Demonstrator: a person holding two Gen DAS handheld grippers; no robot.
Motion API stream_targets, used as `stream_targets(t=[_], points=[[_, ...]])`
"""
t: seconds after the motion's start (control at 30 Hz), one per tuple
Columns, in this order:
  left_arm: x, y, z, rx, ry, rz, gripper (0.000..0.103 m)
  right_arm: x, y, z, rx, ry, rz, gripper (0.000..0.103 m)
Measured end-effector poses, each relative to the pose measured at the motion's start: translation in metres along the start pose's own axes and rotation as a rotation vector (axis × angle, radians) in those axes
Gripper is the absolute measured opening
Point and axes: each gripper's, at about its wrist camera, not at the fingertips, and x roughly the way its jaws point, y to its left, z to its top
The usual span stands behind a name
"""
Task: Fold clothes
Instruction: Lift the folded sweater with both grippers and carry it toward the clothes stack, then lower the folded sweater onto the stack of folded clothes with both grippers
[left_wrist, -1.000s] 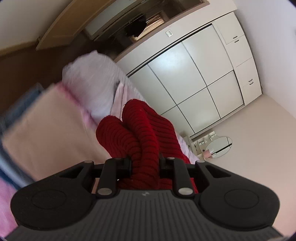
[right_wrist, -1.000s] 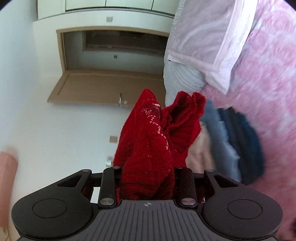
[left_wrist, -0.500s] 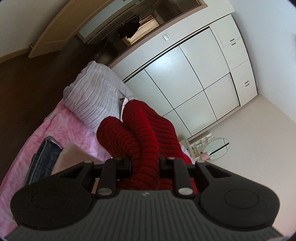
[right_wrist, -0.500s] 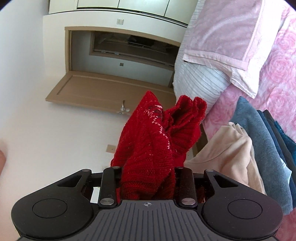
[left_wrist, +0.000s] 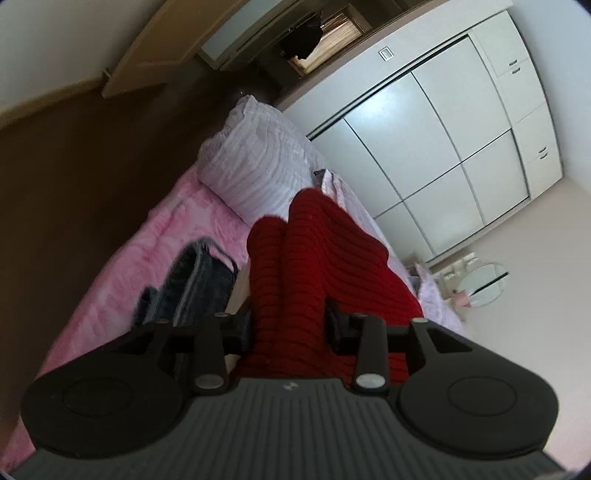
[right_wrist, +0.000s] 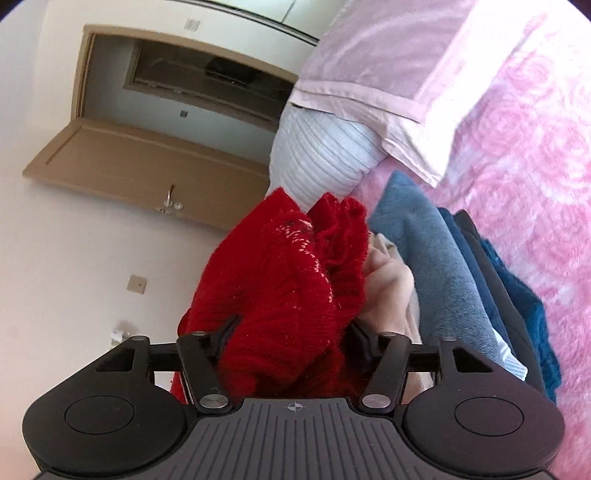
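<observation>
A red knit sweater (left_wrist: 317, 251) bunches between the jaws of my left gripper (left_wrist: 290, 325). The jaws are opening, and a thin gap shows beside the right pad. In the right wrist view the same red sweater (right_wrist: 280, 266) fills the space between the jaws of my right gripper (right_wrist: 291, 332), which are also opening and stand wide. It hangs just over a stack of folded clothes: a beige piece (right_wrist: 391, 288), a blue one (right_wrist: 436, 258) and darker ones. The stack's dark jeans (left_wrist: 192, 280) lie left of the left gripper.
A pink bedspread (right_wrist: 535, 184) covers the bed. A white ribbed pillow (left_wrist: 258, 170) and a pink pillow (right_wrist: 388, 66) lie at its head. A white wardrobe (left_wrist: 443, 140) stands behind. Dark floor (left_wrist: 74, 166) runs along the bed, and a brown door (right_wrist: 140, 166) stands open.
Both grippers sank toward the bed and the stack with the red sweater. Both pairs of jaws have spread apart, and the knit between them has loosened.
</observation>
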Motion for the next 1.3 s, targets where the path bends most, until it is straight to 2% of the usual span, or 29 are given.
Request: stream_targets(t=[0.17, 0.23, 0.3, 0.37, 0.43, 0.57, 0.63, 0.73, 0.8, 0.87, 1.0, 1.3], points=[[-0.019, -0.024, 0.017, 0.081, -0.032, 0.133, 0.035, -0.016, 0.032, 0.007, -0.15, -0.007, -0.103, 0.061], [-0.036, -0.04, 0.019, 0.125, -0.063, 0.205, 0.033, -0.031, 0.044, 0.005, -0.228, -0.04, -0.168, 0.061], [-0.055, -0.06, 0.02, 0.175, -0.09, 0.264, 0.032, -0.05, 0.06, 0.001, -0.34, -0.108, -0.228, 0.061], [-0.067, -0.082, 0.011, 0.251, -0.071, 0.263, 0.03, -0.065, 0.083, -0.008, -0.494, -0.163, -0.289, 0.061], [-0.071, -0.104, -0.001, 0.327, -0.037, 0.25, 0.028, -0.071, 0.105, -0.023, -0.622, -0.168, -0.304, 0.061], [-0.062, -0.141, -0.035, 0.464, 0.047, 0.211, 0.027, -0.053, 0.13, -0.058, -0.794, -0.09, -0.327, 0.061], [-0.047, -0.146, -0.05, 0.507, 0.091, 0.212, 0.022, -0.041, 0.132, -0.078, -0.868, -0.067, -0.342, 0.061], [-0.029, -0.132, -0.062, 0.502, 0.126, 0.247, 0.024, -0.022, 0.123, -0.101, -0.916, -0.002, -0.359, 0.06], [-0.023, -0.125, -0.059, 0.488, 0.145, 0.254, 0.025, -0.009, 0.116, -0.11, -0.928, 0.039, -0.403, 0.06], [-0.021, -0.125, -0.06, 0.528, 0.146, 0.267, 0.025, 0.0, 0.113, -0.112, -0.933, 0.056, -0.42, 0.06], [-0.014, -0.116, -0.061, 0.5, 0.145, 0.281, 0.026, 0.013, 0.111, -0.108, -0.919, 0.115, -0.448, 0.06], [-0.022, -0.128, -0.056, 0.518, 0.128, 0.294, 0.027, 0.011, 0.115, -0.102, -0.926, 0.116, -0.466, 0.061]])
